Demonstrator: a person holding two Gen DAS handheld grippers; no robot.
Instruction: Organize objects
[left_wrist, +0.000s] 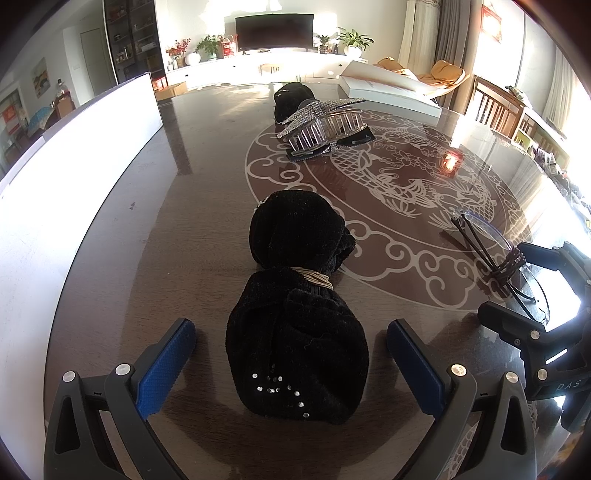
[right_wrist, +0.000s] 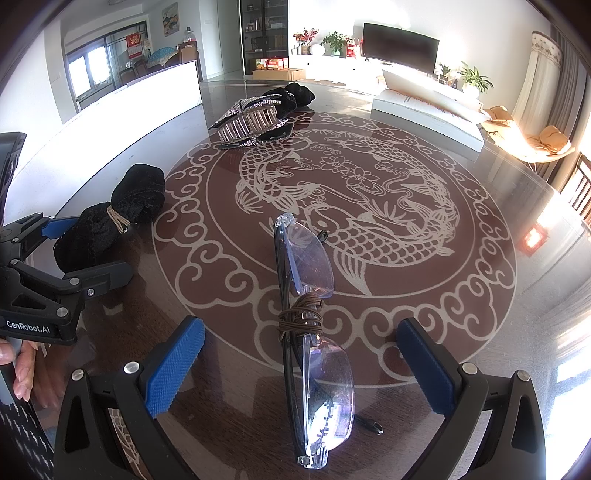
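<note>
both grippers rest low on the table (left_wrist: 207, 155), fingers wide, each around one thing.

the left gripper (left_wrist: 291, 362) stands open with the black bow (left_wrist: 295, 314) between its fingers, not touching them. the right gripper (right_wrist: 301, 363) is wide too, the folded glasses (right_wrist: 314, 332) lying between. the star clip (right_wrist: 247, 116) lies at 11 o'clock from the glasses, well apart, and the white box (right_wrist: 428, 110) at 1 o'clock.
</note>
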